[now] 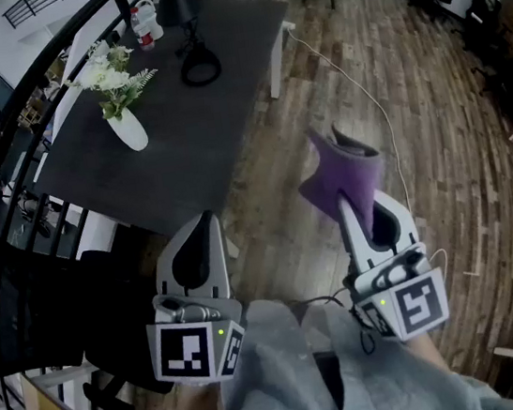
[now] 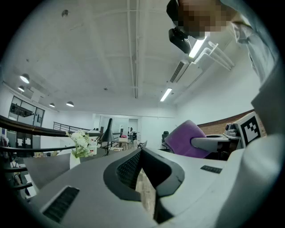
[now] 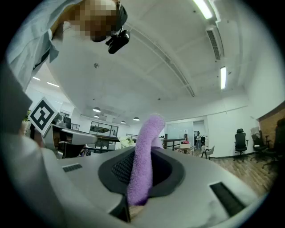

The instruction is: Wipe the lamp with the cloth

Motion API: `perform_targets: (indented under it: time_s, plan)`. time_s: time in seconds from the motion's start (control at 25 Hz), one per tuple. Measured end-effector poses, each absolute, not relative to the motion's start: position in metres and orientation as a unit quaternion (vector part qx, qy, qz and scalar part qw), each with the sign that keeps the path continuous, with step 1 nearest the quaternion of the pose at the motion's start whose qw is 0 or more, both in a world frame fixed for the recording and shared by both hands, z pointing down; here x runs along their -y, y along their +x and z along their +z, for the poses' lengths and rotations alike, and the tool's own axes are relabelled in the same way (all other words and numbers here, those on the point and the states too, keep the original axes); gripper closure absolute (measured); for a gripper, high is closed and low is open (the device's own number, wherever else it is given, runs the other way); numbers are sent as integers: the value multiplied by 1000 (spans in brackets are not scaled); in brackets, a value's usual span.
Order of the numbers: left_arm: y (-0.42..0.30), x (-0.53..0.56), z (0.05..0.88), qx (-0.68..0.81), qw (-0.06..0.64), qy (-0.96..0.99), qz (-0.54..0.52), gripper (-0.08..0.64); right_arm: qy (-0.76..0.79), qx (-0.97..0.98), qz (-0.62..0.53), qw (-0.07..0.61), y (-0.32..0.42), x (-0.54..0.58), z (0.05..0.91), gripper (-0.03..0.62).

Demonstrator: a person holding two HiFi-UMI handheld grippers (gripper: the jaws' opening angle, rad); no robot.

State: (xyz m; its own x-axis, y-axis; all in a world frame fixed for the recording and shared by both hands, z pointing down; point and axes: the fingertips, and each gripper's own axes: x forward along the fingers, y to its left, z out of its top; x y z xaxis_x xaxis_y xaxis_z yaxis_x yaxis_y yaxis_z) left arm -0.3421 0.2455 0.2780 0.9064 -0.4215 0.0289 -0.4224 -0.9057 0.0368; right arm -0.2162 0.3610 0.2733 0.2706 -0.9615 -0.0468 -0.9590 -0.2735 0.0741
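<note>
1. In the head view, two handheld grippers are seen from above, over a wooden floor (image 1: 435, 127). The left claw (image 1: 206, 219) is closed, with nothing between its jaws.
2. The right claw (image 1: 342, 200) is clamped on the purple cloth (image 1: 344, 170), which is bunched up beyond the jaw tips.
3. A dark worktop (image 1: 182, 143) is shown ahead of the left claw and to the left of the right claw. The black lamp (image 1: 186, 29) is stood at its far end, well apart from both claws and from the cloth.
4. A white vase (image 1: 128, 127) of white flowers is placed on the worktop between the left claw and the lamp, off to the left. A bottle (image 1: 147, 20) is seen just left of the lamp.
5. A white cable (image 1: 353, 81) is laid across the floor ahead of the right claw. It is shown in the head view only.
6. In the left gripper view, the jaws are seen pressed together, with only a thin slit of floor below their tips. The lamp (image 2: 108, 129) is shown small, beyond the claw and slightly left, and the vase (image 2: 75, 158) further left. To the right, the cloth (image 2: 187, 138) is presented side-on as a broad purple fold.
7. In the right gripper view, the cloth (image 3: 144, 156) is seen edge-on as a thick purple strip rising from between the jaws and pinched at its lower end. The left gripper's marker cube (image 3: 42, 115) is seen at the left edge.
</note>
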Motion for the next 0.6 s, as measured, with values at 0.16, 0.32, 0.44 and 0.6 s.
perform_targets:
  time_s: [0.16, 0.32, 0.44, 0.6]
  plan:
    - [-340, -243, 279, 214, 22, 977, 8, 555, 799, 600, -42, 15, -213, -360, 274, 541]
    - [-340, -242, 278, 214, 21, 977, 7, 555, 798, 601, -49, 12, -213, -359, 272, 541]
    - [-342, -241, 280, 214, 21, 976, 7, 555, 795, 604, -45, 6, -216, -357, 272, 541]
    - [-345, -239, 280, 215, 23, 976, 5, 555, 797, 603, -33, 1, -220, -354, 275, 541]
